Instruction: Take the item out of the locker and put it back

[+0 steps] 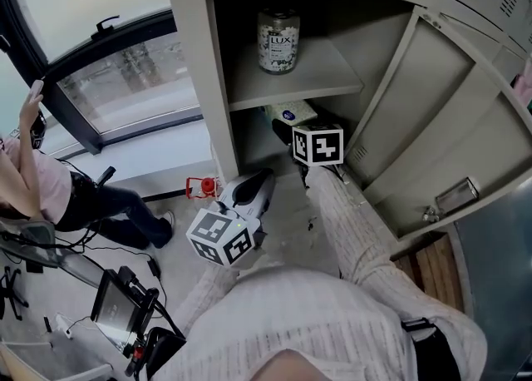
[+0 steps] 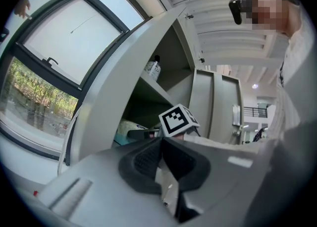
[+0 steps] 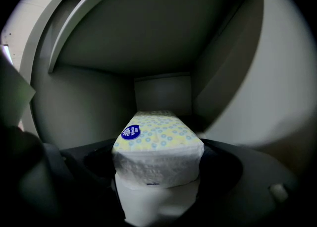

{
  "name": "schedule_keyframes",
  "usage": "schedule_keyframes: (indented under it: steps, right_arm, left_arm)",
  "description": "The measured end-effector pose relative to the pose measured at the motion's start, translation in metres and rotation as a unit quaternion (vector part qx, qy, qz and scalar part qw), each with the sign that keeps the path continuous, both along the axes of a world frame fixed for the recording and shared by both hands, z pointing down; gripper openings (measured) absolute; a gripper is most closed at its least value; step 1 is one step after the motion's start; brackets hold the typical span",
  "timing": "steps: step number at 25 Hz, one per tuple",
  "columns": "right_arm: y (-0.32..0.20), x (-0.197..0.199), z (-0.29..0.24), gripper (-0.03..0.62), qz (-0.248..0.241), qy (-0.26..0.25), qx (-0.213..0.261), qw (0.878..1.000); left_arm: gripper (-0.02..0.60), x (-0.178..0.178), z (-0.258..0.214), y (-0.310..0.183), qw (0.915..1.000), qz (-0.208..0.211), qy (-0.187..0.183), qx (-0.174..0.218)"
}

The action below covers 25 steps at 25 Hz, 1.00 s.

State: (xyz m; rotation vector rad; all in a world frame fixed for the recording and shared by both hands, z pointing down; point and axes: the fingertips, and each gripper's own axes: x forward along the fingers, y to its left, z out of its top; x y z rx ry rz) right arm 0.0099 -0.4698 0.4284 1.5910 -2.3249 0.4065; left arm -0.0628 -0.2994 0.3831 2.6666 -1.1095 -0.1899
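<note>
**Open locker, both grippers in front of it.** The locker (image 1: 196, 80) stands with its door (image 1: 453, 121) swung out to my right. A shelf (image 1: 320, 80) splits it into two compartments. On the shelf stands an upright bottle (image 1: 278, 40) with a light label.

The task's thing, a tissue pack (image 3: 157, 144) with a dotted yellow-and-blue top and a blue oval mark, lies flat on the bottom of the lower compartment, below the shelf. In the head view only its front end shows.

My right gripper (image 1: 287, 133) reaches into that lower compartment, with its marker cube (image 1: 317, 145) just outside the opening. Its jaws are released and stand wide, one on each side of the pack. The wrapper shows no dent from them, though the flanks lie in shadow.

My left gripper (image 2: 161, 140) hangs outside the locker, lower and to the left. Its jaws are clenched tip to tip on nothing.

At the far left a person (image 1: 50, 192) sits on the floor by the window (image 1: 125, 80).
</note>
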Motion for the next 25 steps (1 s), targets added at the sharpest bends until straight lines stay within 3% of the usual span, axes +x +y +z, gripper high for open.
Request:
schedule_keyframes:
  steps: [14,25]
  right_arm:
    - [0.019,-0.006,-0.002,0.448,-0.011,0.003,0.007,1.000]
    - [0.061,0.003,-0.012,0.446,-0.015,-0.046,0.033,0.998]
  left_arm:
    - [0.006,-0.004,-0.008,0.005,0.9998,-0.011,-0.012,0.013]
    - [0.006,0.010,0.003,0.016,0.9996,0.000,-0.024,-0.011]
